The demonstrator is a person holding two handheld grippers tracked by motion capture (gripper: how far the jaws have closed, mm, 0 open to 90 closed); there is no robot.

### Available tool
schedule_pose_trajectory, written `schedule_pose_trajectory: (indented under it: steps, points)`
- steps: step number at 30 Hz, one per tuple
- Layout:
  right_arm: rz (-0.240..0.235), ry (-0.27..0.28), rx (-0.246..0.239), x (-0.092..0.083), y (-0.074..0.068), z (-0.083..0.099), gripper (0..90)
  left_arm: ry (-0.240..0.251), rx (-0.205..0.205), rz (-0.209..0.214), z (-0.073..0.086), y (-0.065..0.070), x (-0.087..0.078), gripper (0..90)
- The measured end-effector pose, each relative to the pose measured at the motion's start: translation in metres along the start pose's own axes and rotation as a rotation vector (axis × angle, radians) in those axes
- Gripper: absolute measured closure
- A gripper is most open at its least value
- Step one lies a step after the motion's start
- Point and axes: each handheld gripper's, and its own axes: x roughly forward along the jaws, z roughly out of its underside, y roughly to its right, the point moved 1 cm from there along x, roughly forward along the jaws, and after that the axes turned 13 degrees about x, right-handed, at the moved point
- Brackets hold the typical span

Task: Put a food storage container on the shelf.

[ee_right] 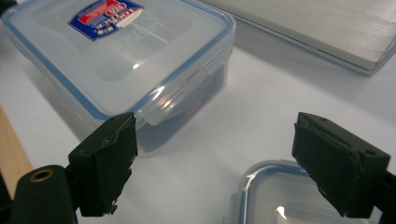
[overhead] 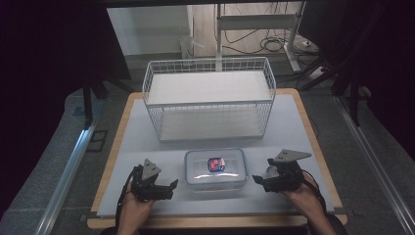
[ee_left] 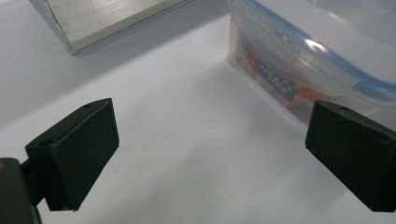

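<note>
Both grippers, left [overhead: 169,188] and right [overhead: 258,180], hold jaws released, flanking container [overhead: 216,169] lying crosswise.

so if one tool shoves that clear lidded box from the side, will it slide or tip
Probably slide: the clear lidded box sits low and wide on the smooth white table top, so tipping looks unlikely. Its glossy plastic walls may let a tool pad slip. It seems stiff, and light for its size, since little shows inside besides a label.

Label [ee_right: 105,13] on container lid [ee_right: 116,56]: print unreadable.
</note>
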Motion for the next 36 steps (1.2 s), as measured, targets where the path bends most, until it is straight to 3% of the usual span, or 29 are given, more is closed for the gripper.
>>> schedule_pose_trajectory:
  steps: [3, 9, 14, 21, 22, 23, 25, 26, 30, 35, 36]
  points:
    - [-0.016, 0.006, 0.007, 0.0, 0.0, -0.001, 13.9, -0.003, -0.004, 0.011, -0.002, 0.0, -0.001, 4.0]
    - [-0.018, -0.019, -0.001, 0.003, -0.002, -0.005, 13.9, -0.001, -0.051, 0.066, -0.006, -0.001, -0.002, 4.0]
    - [-0.039, -0.04, 0.046, 0.009, -0.003, -0.008, 10.2, 0.025, -0.091, 0.117, -0.014, -0.001, -0.004, 1.8]
    - [-0.086, -0.09, 0.086, 0.018, -0.007, -0.011, 4.8, 0.057, -0.137, 0.186, -0.024, -0.002, -0.002, 5.9]
    - [-0.099, -0.104, 0.094, 0.021, -0.008, -0.012, 4.3, 0.061, -0.154, 0.229, -0.026, -0.003, 0.002, 6.4]
    - [-0.099, -0.104, 0.094, 0.021, -0.008, -0.012, 4.3, 0.061, -0.154, 0.229, -0.026, -0.003, 0.002, 6.6]
    - [-0.124, -0.128, 0.113, 0.026, -0.01, -0.016, 4.0, 0.044, -0.174, 0.291, -0.028, -0.005, 0.011, 6.5]
    - [-0.124, -0.128, 0.113, 0.026, -0.01, -0.016, 4.0, 0.044, -0.174, 0.291, -0.028, -0.005, 0.011, 6.2]
    - [-0.157, -0.162, 0.151, 0.038, -0.01, -0.022, 4.7, 0.042, -0.211, 0.386, -0.032, -0.009, 0.028, 6.6]
    - [-0.187, -0.192, 0.189, 0.05, -0.008, -0.026, 4.9, 0.029, -0.21, 0.437, -0.038, -0.008, 0.039, 8.3]
    - [-0.193, -0.197, 0.204, 0.054, -0.007, -0.029, 5.7, 0.039, -0.227, 0.476, -0.041, -0.007, 0.044, 8.7]
